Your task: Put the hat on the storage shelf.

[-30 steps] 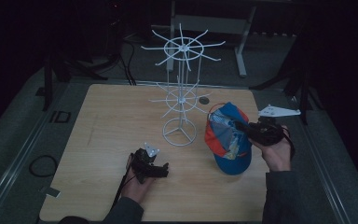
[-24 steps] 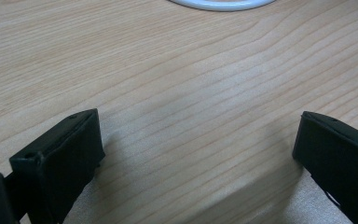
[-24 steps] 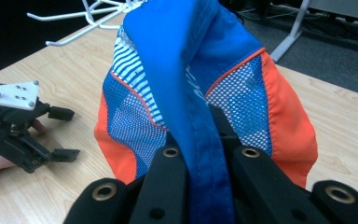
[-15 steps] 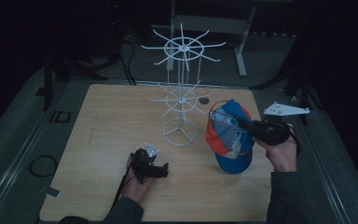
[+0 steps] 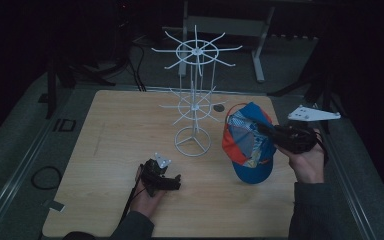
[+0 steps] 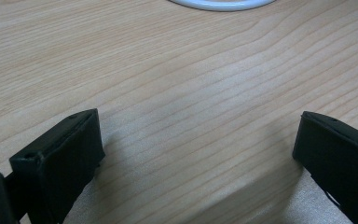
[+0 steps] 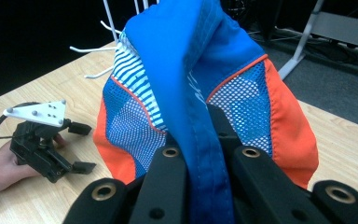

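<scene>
Blue-and-orange mesh cap (image 5: 249, 145), white rack (image 5: 194, 100)

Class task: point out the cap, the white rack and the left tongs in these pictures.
cap (image 5: 247, 150), high view, on its mesh crown
rack (image 5: 193, 141), high view, on its ring base
left tongs (image 5: 172, 183), high view, between the tips

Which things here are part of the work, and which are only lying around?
Part of the work:
- cap, pinched in the right tool
- white hook stand beside it, probably where the cap goes

Lying around:
- left tool, open, resting on the table
- dark round spot on the table behind the stand
</scene>
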### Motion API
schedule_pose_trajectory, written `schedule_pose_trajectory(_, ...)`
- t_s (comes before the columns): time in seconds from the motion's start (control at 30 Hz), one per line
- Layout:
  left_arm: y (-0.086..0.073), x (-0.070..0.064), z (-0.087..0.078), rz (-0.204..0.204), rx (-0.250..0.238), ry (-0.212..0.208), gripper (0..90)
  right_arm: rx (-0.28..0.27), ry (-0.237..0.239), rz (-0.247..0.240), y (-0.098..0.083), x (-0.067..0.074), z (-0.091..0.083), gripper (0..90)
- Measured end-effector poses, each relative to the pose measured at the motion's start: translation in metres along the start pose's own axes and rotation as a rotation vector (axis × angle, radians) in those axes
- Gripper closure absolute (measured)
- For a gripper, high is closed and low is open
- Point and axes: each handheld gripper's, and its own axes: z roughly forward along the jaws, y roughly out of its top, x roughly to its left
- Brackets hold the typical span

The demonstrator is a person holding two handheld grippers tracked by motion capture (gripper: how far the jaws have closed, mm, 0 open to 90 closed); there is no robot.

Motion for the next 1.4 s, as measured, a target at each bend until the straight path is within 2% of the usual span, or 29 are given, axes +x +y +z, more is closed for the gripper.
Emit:
schedule_pose_trajectory(0.6, 0.000, 0.000, 0.000, 0.001, 0.000, 0.001, 1.9, 0.024, 0.023, -0.081, 0.021, 0.013, -0.004, 86.9)
schedule_pose_trajectory(1.07, 0.000, 0.000, 0.000, 0.001, 0.000, 0.001, 1.9, 0.004, 0.033, -0.109, 0.032, 0.017, -0.010, 86.7)
schedule_pose_trajectory(1.4, 0.000, 0.000, 0.000, 0.001, 0.000, 0.001, 1.9, -0.018, 0.048, -0.107, 0.039, 0.016, -0.011, 86.6)
